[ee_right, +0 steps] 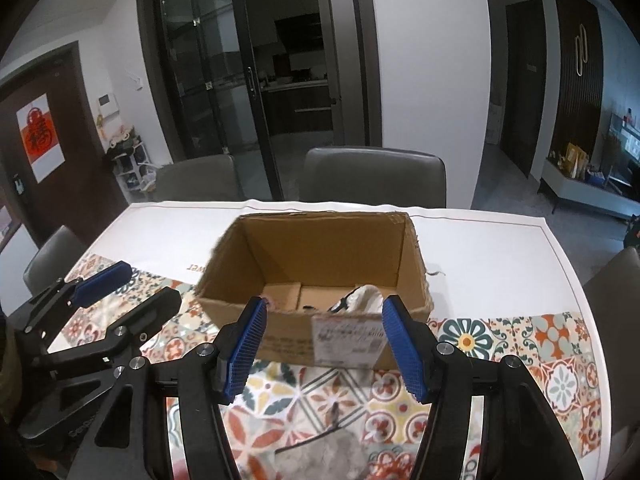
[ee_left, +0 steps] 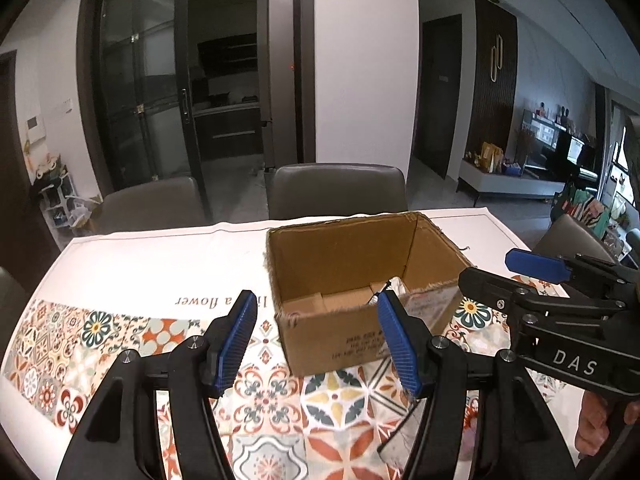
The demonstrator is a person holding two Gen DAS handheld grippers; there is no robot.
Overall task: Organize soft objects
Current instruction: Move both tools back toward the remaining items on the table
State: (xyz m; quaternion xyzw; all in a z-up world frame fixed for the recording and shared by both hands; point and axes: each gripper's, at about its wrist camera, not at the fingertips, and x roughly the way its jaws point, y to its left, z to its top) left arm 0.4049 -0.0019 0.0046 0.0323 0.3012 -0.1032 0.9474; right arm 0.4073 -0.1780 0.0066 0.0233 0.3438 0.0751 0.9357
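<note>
The surface [ee_right: 480, 248] carries a white cloth with a band of bright flower tiles, and grey chairs [ee_right: 374, 178] stand along its far edge. On the cloth sits a cardboard box [ee_right: 320, 248], brown, top open, edges frayed, a white label on the near wall. Inside it, against the near right corner, lies a soft pale bundle [ee_right: 366, 298], whitish and crumpled, with a dark cord or strap at its left; only its upper part shows over the wall.

Nearer the cameras, a second soft thing lies flat on the tiles: a grey cloth [ee_right: 332, 452], blurred, its kind unclear, with a thin dark line running from it.

The right gripper [ee_right: 334, 344] hangs in front of the box's near wall, blue pads parted, nothing between them; the grey cloth lies below and just ahead of it, the pale bundle beyond it in the box. The left gripper [ee_left: 318, 344] hangs to the box's near left corner, jaws likewise apart and empty; the grey cloth shows by its right finger, near the bottom of that view. Both grippers are clear of the box.
</note>
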